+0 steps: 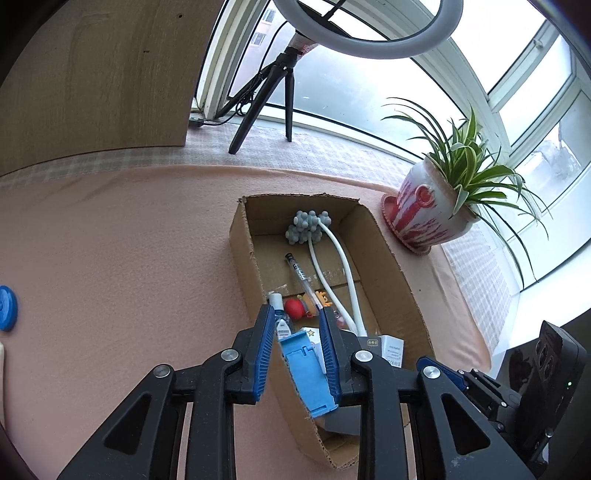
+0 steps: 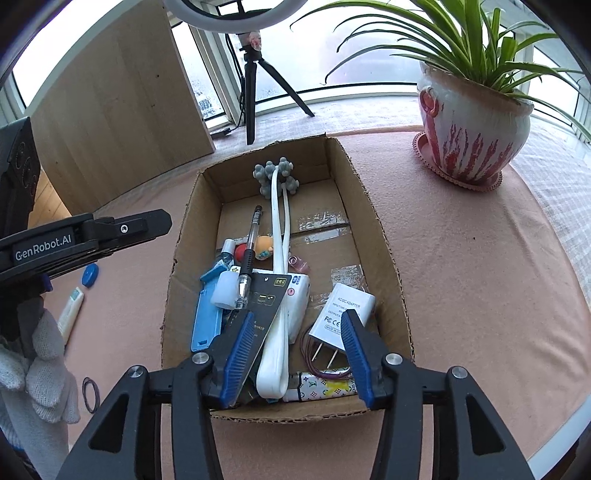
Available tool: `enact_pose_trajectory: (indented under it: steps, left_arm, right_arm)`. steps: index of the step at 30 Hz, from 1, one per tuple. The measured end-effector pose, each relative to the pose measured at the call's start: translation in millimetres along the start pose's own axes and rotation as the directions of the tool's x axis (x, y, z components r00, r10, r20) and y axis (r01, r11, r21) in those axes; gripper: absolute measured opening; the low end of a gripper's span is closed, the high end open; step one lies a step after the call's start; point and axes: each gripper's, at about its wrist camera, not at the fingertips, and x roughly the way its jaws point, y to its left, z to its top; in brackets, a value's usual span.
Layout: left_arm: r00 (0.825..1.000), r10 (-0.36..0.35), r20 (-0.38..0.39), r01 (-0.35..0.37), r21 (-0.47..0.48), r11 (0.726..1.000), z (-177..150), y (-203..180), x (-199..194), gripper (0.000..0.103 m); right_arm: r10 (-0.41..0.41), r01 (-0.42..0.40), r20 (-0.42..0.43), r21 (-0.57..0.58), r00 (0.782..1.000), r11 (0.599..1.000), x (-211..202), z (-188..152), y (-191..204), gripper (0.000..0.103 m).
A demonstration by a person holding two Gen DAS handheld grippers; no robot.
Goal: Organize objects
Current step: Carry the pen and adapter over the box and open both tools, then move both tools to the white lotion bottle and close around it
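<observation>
Looking across a tabletop [image 1: 129,240] draped in a peach-pink cloth, running up to a checked sill cloth under wide bright windows. Standing on that sill: a ring light [image 1: 362,33] on a black tripod [image 1: 266,92], beside a tall wooden panel [image 1: 99,77]. Sitting at the cloth's far right corner: a spider plant [image 2: 476,122] in a red-and-white pot on a pink saucer. Lying in the middle: an open cardboard box [image 2: 384,236], already holding a grey knobbly massager [image 2: 277,177] on white looped arms, a pen [image 2: 251,251], a small bottle, a toy figure, a white AC adapter [image 2: 343,314], a patterned tube along the near wall and a blue plastic holder [image 2: 207,314]. Hovering at the box's near left edge: left gripper [image 1: 297,343], fingers spread, the blue holder showing between them without a clear grip. Hanging over the near end: right gripper [image 2: 299,343], fingers parted and empty, above the adapter. Resting outside on the cloth, left of the box: a blue cap [image 2: 89,275], a white tube [image 2: 70,306] and a black hair tie [image 2: 90,393].
</observation>
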Motion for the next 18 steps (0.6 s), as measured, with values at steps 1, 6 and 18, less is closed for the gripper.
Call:
enact_pose_trajectory:
  steps: [1,6,18]
  left_arm:
    - [1.000,0.005,0.002,-0.005,-0.005,1.000,-2.1,4.8,-4.4,0.027]
    - [0.999,0.038,0.008,-0.038,-0.026,0.999,-15.3,34.5,-29.7,0.027]
    - [0.987,0.159,0.015,-0.155,-0.139,0.978,-51.5,152.2,-102.7,0.031]
  right_arm:
    - [0.002,-0.002,0.000,0.001,1.000,1.000,-0.8,-0.6,1.7,0.045]
    - [0.028,-0.028,0.013,0.011,1.000,1.000,-5.8,-5.7,14.8,0.046]
    - [0.079,-0.079,-0.001,-0.047,0.997,0.996,-6.7,-33.8,84.2,0.046]
